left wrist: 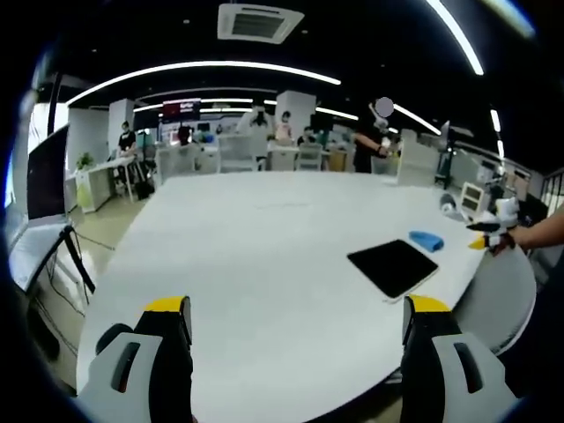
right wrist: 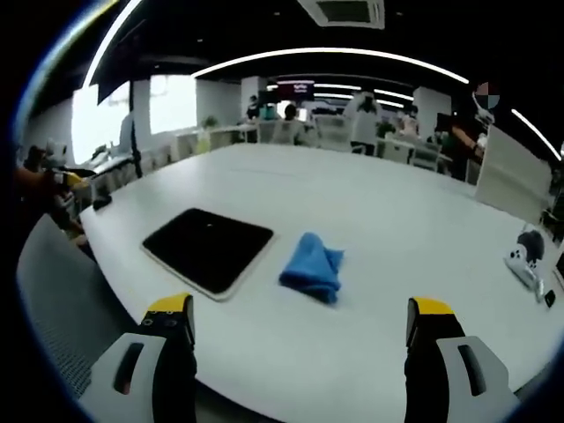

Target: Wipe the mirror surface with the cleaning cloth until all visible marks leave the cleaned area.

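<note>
In the left gripper view, the left gripper (left wrist: pixel 295 322) is held with its jaws wide apart and nothing between them above the near edge of the white table (left wrist: pixel 256 238), while the mirror (left wrist: pixel 393 267) lies flat far to the right with the cloth (left wrist: pixel 426 239) just beyond it. In the right gripper view, the right gripper (right wrist: pixel 300 322) is likewise held apart and empty, aimed at the crumpled blue cloth, which lies just right of the dark mirror, apparently so it can be picked up first.

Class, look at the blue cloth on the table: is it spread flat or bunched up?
Bunched up: the blue cloth sits in a crumpled heap beside the mirror.
</note>
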The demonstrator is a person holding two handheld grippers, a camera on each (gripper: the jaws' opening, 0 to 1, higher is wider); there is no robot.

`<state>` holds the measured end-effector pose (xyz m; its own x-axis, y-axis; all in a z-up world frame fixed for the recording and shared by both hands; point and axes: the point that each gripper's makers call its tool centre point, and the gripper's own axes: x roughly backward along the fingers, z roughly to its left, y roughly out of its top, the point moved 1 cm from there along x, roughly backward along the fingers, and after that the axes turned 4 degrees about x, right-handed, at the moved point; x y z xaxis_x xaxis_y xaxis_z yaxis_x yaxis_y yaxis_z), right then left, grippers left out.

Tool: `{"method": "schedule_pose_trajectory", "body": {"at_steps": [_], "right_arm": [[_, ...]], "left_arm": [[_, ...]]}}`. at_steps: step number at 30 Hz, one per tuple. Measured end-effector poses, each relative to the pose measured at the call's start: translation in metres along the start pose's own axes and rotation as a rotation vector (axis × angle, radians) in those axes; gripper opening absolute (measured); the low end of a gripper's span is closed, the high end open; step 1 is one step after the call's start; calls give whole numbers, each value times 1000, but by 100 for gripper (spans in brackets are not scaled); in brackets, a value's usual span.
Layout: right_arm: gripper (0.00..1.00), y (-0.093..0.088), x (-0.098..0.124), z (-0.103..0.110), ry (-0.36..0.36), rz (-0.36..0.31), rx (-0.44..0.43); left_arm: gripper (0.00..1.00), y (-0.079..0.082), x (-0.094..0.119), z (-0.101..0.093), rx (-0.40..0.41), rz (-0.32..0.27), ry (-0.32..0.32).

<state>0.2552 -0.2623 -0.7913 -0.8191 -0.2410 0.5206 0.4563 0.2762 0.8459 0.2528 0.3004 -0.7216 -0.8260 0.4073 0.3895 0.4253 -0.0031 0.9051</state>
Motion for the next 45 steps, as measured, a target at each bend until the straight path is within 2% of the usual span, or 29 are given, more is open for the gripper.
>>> {"method": "schedule_pose_trajectory", "body": {"at_steps": [4,6,9,10,11,12,13,14,16,19,21,25,27,29,31,32,34,37,40,45], "right_arm": [[100,3,5,-4,-41,17,8],[100,3,9,-4,-64,65,27],[100,15,10,-6,-49,43,30],[100,20,10,-8,-50,25,29],[100,31,8,-11,-43,-23,16],[100,37,7,-12,-33,-54,-11],[100,41,8,-13,-29,-66,-79],[100,43,9,-16,-34,-58,-109],[100,57,8,-23,-42,-97,-105],[97,68,-1,-31,-41,-95,-101],[96,74,-8,-35,-43,-89,-88],[93,82,-23,-35,-17,-67,-70],[89,80,-37,-36,-8,-39,-54],[80,75,-49,-33,5,-1,-50],[66,71,-58,-31,9,32,-70],[63,71,-63,-29,6,28,-65],[55,58,-76,-25,28,83,-77],[46,43,-94,-25,18,129,-80],[44,33,-106,-28,22,153,-114],[30,25,-115,-29,20,182,-139]], "left_arm": [[100,-3,1,8,-4,11,6],[100,0,1,6,13,23,-4],[100,3,-7,5,-2,13,-25],[100,1,-12,7,-41,22,-29],[100,-2,-20,12,-71,16,-22],[100,-6,-24,14,-59,21,-21],[100,-14,-28,16,-36,55,-9],[100,-12,-28,14,-29,42,-5],[100,-7,-28,8,-20,7,-3],[100,-14,-32,1,-26,19,-6],[100,-20,-34,2,-1,27,7],[100,-17,-33,-3,8,21,9],[100,-13,-32,-4,1,17,15],[100,-12,-32,-2,5,15,22],[100,-13,-31,-1,5,20,31],[100,-13,-30,0,4,21,34],[100,-13,-30,2,5,23,40],[100,-14,-30,5,6,26,53],[100,-15,-29,5,9,30,58],[100,-18,-30,7,16,38,71]]}}
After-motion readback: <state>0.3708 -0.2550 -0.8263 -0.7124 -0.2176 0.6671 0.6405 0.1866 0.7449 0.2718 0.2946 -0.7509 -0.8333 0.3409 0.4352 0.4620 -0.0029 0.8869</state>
